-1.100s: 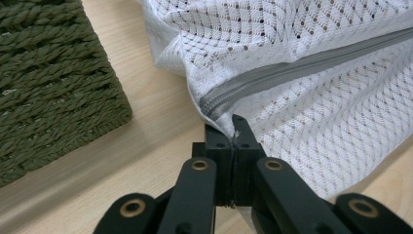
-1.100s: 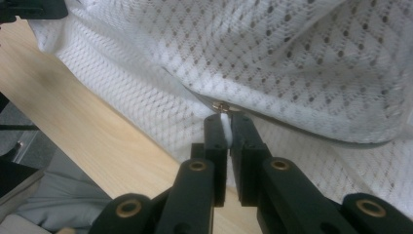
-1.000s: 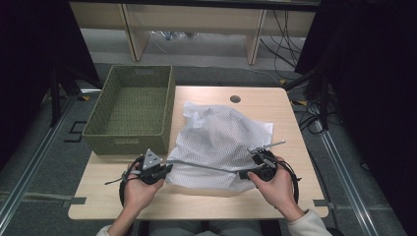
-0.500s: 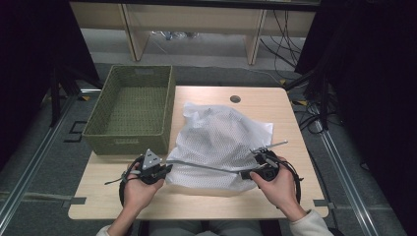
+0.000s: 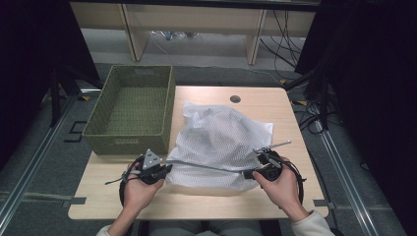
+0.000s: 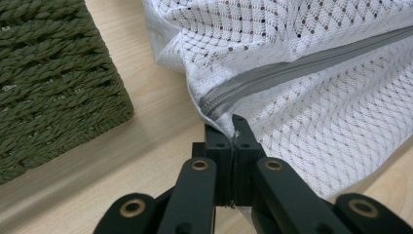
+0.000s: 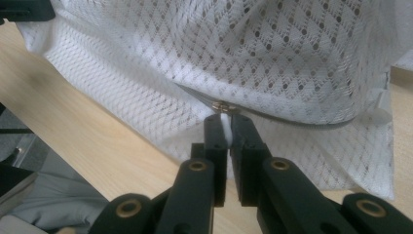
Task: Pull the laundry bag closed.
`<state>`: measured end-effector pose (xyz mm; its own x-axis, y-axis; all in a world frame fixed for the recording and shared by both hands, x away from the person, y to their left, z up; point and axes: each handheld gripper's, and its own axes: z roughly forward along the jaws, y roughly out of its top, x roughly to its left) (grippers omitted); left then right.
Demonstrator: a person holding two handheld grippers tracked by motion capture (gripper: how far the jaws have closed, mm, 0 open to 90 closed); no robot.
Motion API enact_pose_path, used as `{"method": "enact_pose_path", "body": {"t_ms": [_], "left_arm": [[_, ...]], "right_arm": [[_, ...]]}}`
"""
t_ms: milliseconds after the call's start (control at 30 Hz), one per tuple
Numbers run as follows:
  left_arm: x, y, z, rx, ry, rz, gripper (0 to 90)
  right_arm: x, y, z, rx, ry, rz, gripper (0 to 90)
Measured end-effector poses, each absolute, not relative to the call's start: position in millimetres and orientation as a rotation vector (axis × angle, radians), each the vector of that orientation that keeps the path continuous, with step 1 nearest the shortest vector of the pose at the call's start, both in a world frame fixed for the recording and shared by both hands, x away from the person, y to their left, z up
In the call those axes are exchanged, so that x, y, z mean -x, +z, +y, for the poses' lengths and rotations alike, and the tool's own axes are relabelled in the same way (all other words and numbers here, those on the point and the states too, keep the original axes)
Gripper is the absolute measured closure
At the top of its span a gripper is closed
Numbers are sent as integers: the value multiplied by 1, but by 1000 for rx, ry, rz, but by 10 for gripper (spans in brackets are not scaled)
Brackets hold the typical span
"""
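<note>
A white mesh bag lies on the wooden table, near the middle and toward the person's side. A grey zipper runs across the bag's near part from left to right.

The left gripper is at the bag's left end. In the left gripper view its jaws are pressed together on the mesh fabric just below the end of the zipper. The left hand holds it low over the table.

The right gripper is at the bag's right end. In the right gripper view its jaws stand narrow, clamped on a small white pull tab under the brass zipper slider. The right hand holds it.

A green woven basket stands on the table's left side, just beside the bag. Its corner lies near the left gripper.
</note>
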<state>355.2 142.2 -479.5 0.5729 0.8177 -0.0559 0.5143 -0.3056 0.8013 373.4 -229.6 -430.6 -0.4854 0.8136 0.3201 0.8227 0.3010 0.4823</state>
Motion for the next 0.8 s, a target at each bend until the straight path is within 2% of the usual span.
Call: {"method": "enact_pose_path", "body": {"t_ms": [800], "left_arm": [[-355,-482,143,-1974,459,1068,887]], "right_arm": [[-373,-427,-235,1613,-962,-2558,871]]}}
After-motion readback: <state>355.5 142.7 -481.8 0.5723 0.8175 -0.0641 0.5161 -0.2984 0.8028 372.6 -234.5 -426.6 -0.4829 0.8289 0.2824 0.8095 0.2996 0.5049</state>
